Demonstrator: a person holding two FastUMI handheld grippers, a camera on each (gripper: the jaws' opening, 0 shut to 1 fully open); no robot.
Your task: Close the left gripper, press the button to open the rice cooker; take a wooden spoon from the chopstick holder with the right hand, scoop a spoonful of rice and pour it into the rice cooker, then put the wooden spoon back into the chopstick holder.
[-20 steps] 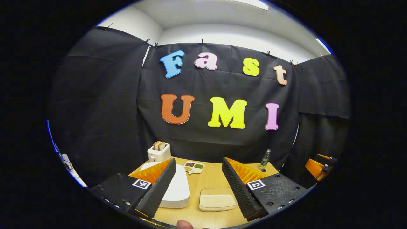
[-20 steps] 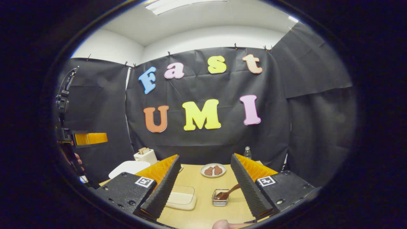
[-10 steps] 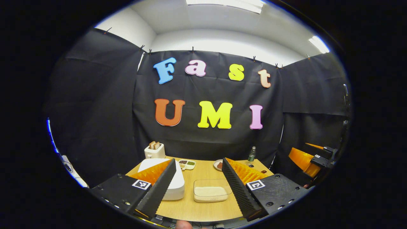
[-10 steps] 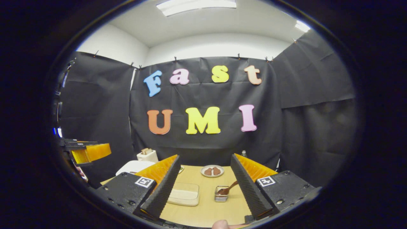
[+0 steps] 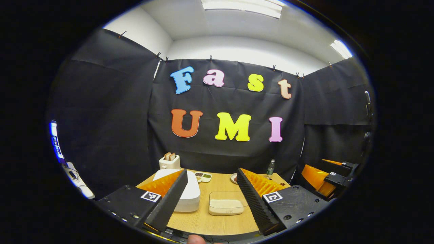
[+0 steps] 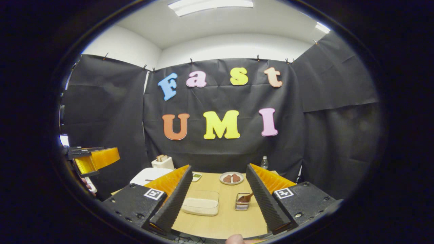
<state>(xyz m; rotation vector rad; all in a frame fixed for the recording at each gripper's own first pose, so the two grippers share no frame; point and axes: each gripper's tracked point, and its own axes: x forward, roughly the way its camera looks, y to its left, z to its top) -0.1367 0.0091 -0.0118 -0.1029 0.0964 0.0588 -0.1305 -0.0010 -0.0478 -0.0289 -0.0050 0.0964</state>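
- Left gripper [image 5: 212, 200]: jaws stood wide apart and held nothing, raised above the near edge of the light wooden table [image 5: 217, 222].
- White, rounded, closed rice cooker [image 5: 188, 196]: lay on the table partly behind the left finger of the left gripper, well beyond its tip.
- Clear, shallow rectangular container of white rice [image 5: 226, 205]: sat between the two fingers in the left gripper view, farther off on the table and just beside the cooker.
- Right gripper [image 6: 218, 200]: jaws likewise spread and empty, above the near table edge.
- Small clear chopstick holder [image 6: 242, 202]: stood just inside the right finger in the right gripper view, apart from it, with the brown wooden spoon [image 6: 247, 198] leaning in it, handle tilted to the right.
- Rice container [image 6: 201, 206]: lay to the left of the holder, near the left finger.
- Background items: a white toaster with bread slices [image 5: 169, 162], a round plate of brown pieces [image 6: 231, 178] and a small bottle [image 5: 270, 167] stood towards the far edge.
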